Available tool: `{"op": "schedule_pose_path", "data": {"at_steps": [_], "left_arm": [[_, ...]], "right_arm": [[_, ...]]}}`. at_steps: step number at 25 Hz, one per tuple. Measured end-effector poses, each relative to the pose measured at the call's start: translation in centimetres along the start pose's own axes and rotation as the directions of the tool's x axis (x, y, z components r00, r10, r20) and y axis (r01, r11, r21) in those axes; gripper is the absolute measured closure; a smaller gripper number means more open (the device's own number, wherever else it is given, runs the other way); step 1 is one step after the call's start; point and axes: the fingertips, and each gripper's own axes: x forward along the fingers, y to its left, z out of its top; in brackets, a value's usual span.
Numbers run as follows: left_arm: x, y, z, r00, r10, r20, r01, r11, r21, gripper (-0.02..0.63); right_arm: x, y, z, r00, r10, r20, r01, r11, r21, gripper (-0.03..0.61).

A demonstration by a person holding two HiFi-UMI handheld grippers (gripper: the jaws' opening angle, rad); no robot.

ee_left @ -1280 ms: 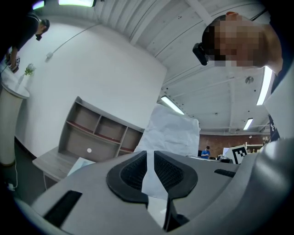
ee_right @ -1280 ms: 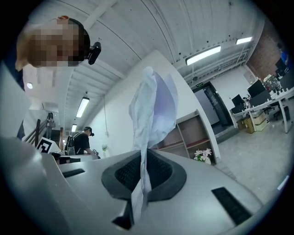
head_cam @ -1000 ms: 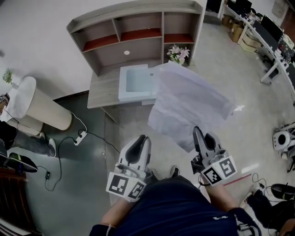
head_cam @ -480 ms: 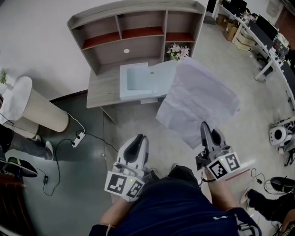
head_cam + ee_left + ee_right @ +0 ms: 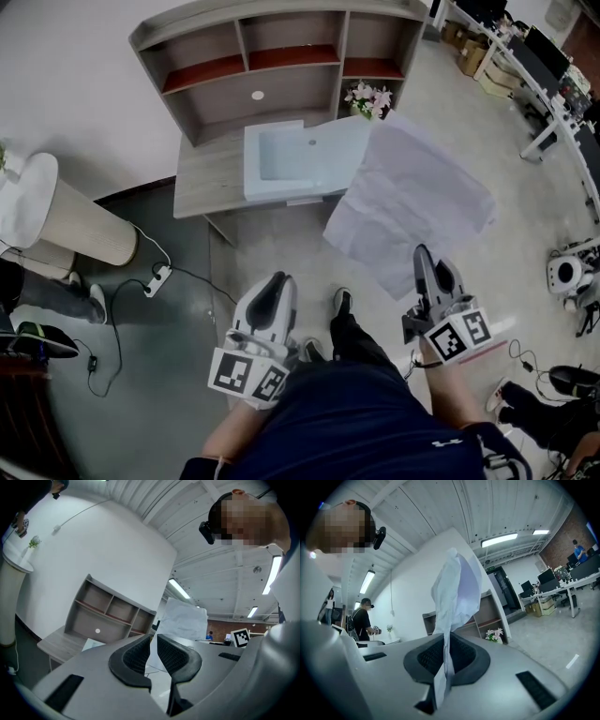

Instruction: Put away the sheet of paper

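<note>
**Inspector:** State of the right gripper (image 5: 424, 257)?

**Assistant:** Clenched on the sheet of paper (image 5: 412, 211). Its own view shows both pads pressed flat on the sheet's near edge, and a short strip of paper hangs out below the jaws.

**Inspector:** Position of the sheet?

**Assistant:** Held in the air to the right, rising away from the jaws. It is creased and partly folded along its length. In the head view it lies mostly over the floor, and its far corner overlaps the right end of the desk (image 5: 202, 178) beside the flowers (image 5: 368, 97).

**Inspector:** Left gripper (image 5: 275, 285)?

**Assistant:** Released. Its jaws stand a narrow gap apart with nothing between them. It is held low on the near left, well apart from the sheet.

**Inspector:** The desk itself?

**Assistant:** It carries a light-blue tray (image 5: 300, 159) at its right half. A shelf unit (image 5: 253, 56) with open compartments stands along its far edge. A white round pedestal (image 5: 56, 220) stands on the floor to the far left.
</note>
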Motion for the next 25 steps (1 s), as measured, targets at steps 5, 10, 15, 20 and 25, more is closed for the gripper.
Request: {"op": "schedule_pose_path", "data": {"at_steps": [5, 10, 15, 20, 25], "left_arm": [[3.1, 1.4, 0.1, 1.000, 0.023, -0.018, -0.023, 1.000, 0.012, 0.554], [8.1, 3.0, 0.6, 0.999, 0.048, -0.024, -0.047, 0.999, 0.018, 0.554], [13.2, 4.4, 1.0, 0.997, 0.072, -0.022, -0.071, 0.997, 0.025, 0.554], [17.4, 5.6, 1.1, 0.994, 0.106, -0.039, -0.106, 0.994, 0.024, 0.554], [21.0, 6.4, 1.5, 0.990, 0.140, -0.034, -0.139, 0.990, 0.026, 0.554]], "right_arm": [[3.5, -2.0, -0.4, 1.000, 0.017, -0.013, -0.017, 1.000, 0.023, 0.563], [8.5, -5.2, -0.3, 0.999, 0.041, -0.032, -0.040, 0.998, 0.041, 0.563], [13.4, -8.2, -0.3, 0.996, 0.073, -0.054, -0.070, 0.996, 0.048, 0.563], [17.5, -10.8, -0.6, 0.991, 0.109, -0.079, -0.102, 0.992, 0.079, 0.563], [20.7, -12.9, -1.2, 0.983, 0.147, -0.113, -0.136, 0.986, 0.099, 0.563]]}}
